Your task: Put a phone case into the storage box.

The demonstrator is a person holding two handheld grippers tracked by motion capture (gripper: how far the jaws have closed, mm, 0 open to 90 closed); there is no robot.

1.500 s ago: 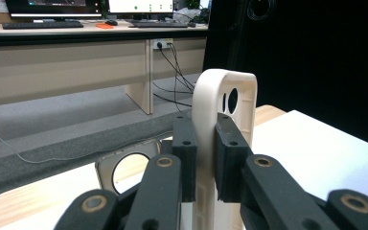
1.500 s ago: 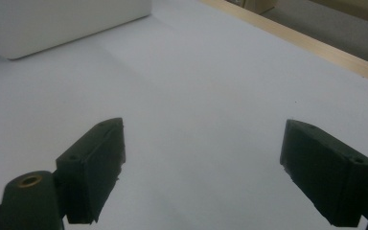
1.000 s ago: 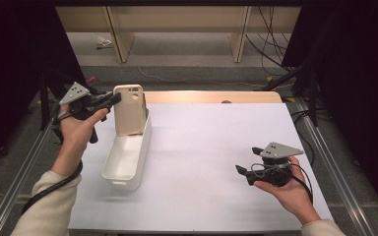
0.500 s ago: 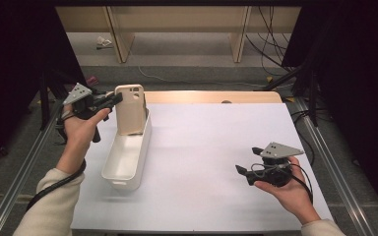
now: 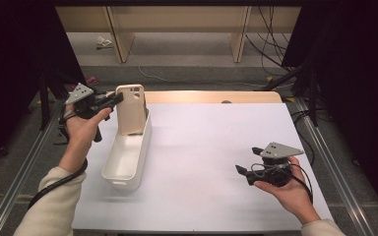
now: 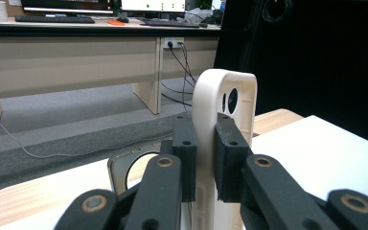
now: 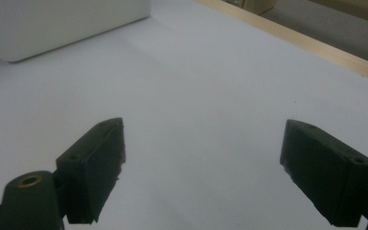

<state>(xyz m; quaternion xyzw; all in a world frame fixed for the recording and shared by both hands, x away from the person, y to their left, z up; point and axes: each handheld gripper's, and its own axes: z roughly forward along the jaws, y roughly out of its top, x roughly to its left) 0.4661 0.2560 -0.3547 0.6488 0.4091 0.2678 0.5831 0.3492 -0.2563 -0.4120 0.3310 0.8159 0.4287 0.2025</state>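
Your left gripper has its jaws clamped on the upper edge of the cream phone case, which stands upright at the far end of the white bin. Placement appears under way; next, release only once the case is settled. Your right gripper, jaws spread and empty, hovers well right of the bin above the surface.

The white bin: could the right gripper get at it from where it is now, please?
Probably yes. The right gripper is open and holds nothing, and bare table lies between it and the white bin. The left gripper holds the phone case at the bin's far end.
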